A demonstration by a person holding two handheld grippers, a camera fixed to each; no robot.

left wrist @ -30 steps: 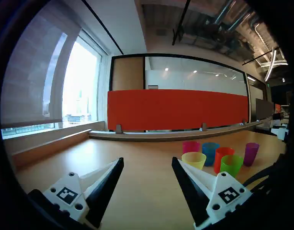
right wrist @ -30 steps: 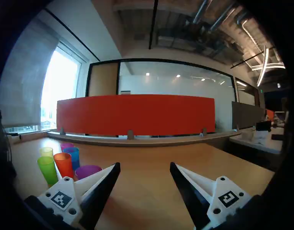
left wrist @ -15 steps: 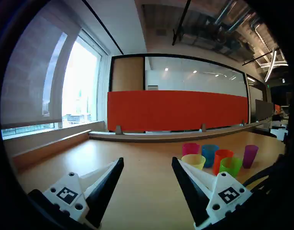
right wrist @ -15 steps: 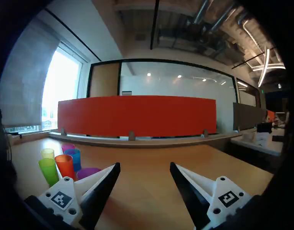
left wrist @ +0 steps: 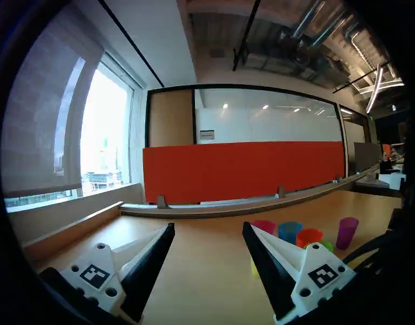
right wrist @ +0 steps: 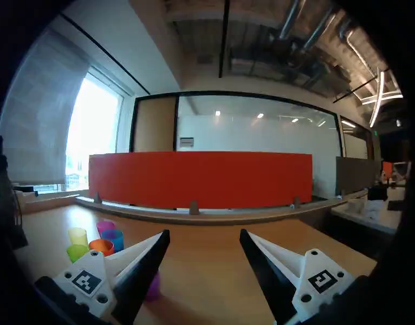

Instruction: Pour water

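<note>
Cups [right wrist: 101, 246] stand in a loose cluster on the wooden desk [left wrist: 207, 281]. In your left gripper view they sit low on the right: pink cup [left wrist: 264, 226], blue cup [left wrist: 289, 230] and orange cup [left wrist: 309, 236] close together, purple cup [left wrist: 347, 232] a little apart. In your right gripper view the cluster lies low on the left. Your left gripper [left wrist: 207, 226] and right gripper [right wrist: 204, 233] both hang over the desk with fingers spread wide, holding nothing.
</note>
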